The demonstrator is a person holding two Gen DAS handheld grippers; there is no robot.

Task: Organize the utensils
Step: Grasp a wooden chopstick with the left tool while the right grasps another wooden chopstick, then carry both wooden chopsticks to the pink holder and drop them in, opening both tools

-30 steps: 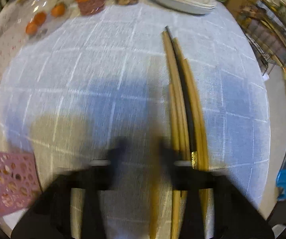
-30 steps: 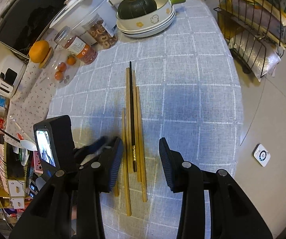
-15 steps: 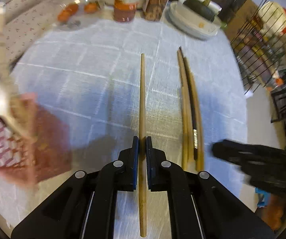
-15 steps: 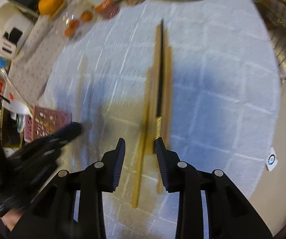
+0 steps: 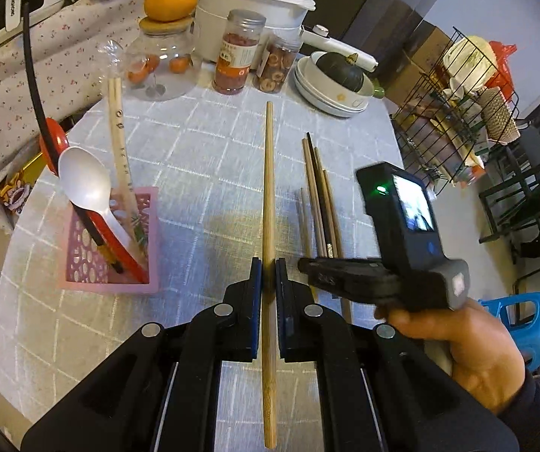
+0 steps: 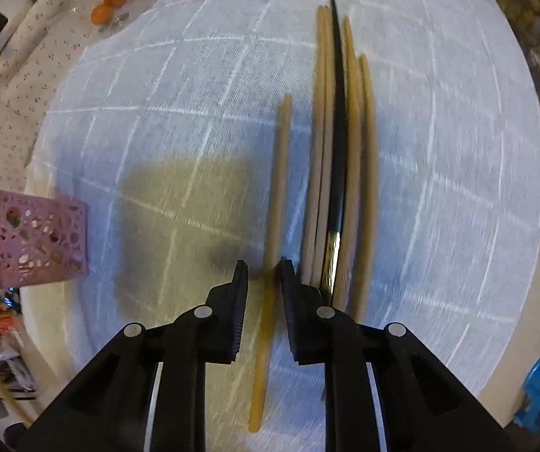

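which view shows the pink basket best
The left wrist view: the pink basket is sharp, seen from above with the white spoon and other utensils standing inside. The right wrist view shows only its blurred perforated side at the left edge.

Home kitchen: electric cooker, snack jars, dish rack, checked tablecloth.

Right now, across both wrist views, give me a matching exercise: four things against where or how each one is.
1 white spoon
2 black chopstick
3 green squash
4 left gripper

A in the stacked white dishes
B shut on a bamboo chopstick
C standing in the pink basket
D lying among loose chopsticks on the tablecloth

Pairs: 1-C, 2-D, 3-A, 4-B
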